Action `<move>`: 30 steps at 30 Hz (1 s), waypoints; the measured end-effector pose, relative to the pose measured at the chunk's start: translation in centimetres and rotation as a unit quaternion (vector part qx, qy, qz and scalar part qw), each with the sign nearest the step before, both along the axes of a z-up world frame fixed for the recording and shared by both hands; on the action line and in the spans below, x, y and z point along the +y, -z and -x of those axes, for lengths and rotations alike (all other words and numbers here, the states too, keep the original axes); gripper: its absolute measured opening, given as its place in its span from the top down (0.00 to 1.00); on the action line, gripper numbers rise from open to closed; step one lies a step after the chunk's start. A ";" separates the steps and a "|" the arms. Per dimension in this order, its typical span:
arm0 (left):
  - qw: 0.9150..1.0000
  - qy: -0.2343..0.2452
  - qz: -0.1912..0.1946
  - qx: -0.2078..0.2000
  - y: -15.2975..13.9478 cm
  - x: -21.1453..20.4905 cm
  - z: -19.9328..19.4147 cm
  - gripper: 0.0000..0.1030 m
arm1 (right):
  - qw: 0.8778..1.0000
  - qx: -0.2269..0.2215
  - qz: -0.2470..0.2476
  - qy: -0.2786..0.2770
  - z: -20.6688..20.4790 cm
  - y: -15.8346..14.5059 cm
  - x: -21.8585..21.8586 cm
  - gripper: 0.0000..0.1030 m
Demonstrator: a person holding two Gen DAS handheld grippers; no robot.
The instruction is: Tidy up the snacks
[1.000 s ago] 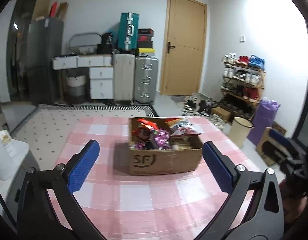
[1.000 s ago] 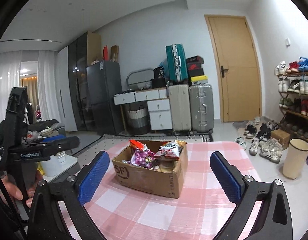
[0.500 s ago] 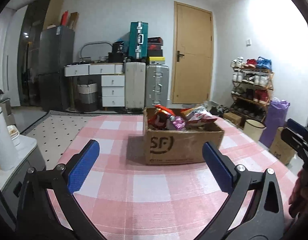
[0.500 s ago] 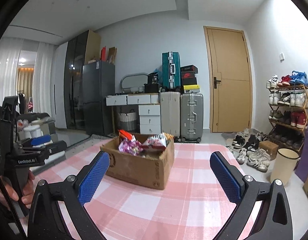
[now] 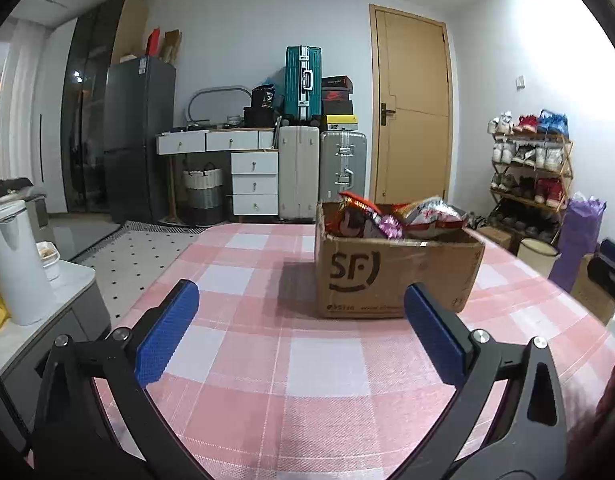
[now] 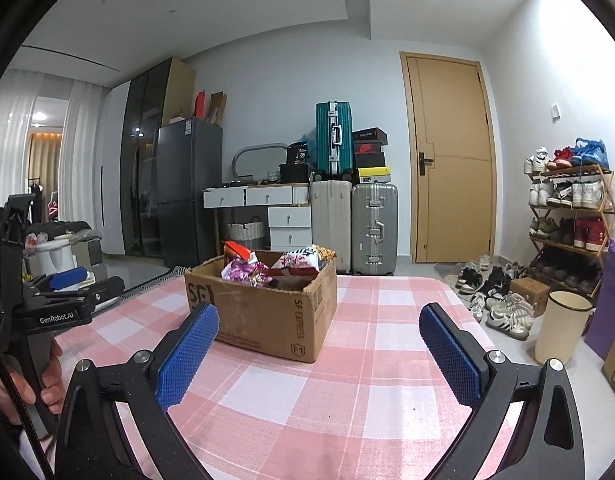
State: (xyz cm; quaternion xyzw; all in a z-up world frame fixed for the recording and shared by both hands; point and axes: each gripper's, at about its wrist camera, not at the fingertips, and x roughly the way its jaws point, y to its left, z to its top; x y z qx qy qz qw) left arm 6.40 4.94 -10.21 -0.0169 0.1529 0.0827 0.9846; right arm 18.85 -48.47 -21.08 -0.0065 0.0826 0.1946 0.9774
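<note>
A brown cardboard box (image 5: 395,276) (image 6: 263,316) marked SF stands on the pink checked tablecloth (image 5: 315,368) (image 6: 347,392). Snack bags (image 5: 395,222) (image 6: 275,266) in red, purple and white stick out of its top. My left gripper (image 5: 301,336) is open and empty, low over the cloth, short of the box and slightly to its left. My right gripper (image 6: 317,356) is also open and empty, short of the box's right corner. In the right wrist view a hand holds the left gripper's body (image 6: 55,304) at the far left.
Left of the table stands a grey cabinet with a white kettle (image 5: 15,264). A cream bin (image 6: 561,328), purple bag (image 5: 579,236), shoes and a shoe rack (image 6: 567,224) lie to the right. Suitcases (image 6: 355,228), drawers and a door line the far wall.
Both grippers have dropped lower towards the table, so the box now appears higher and more side-on. The left view has shifted left, putting the box right of centre. Both stay open.
</note>
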 end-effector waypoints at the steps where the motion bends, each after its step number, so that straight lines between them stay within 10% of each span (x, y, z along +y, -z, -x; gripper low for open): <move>1: 1.000 -0.002 0.000 -0.006 0.0 0.0 0.2 0.00 | 1.000 0.003 0.001 0.000 -0.2 0.1 0.1 0.01; 30: 1.000 -0.007 -0.005 0.008 1.4 -0.1 -0.1 0.00 | 0.999 0.044 0.017 -0.003 -2.5 1.0 0.5 0.01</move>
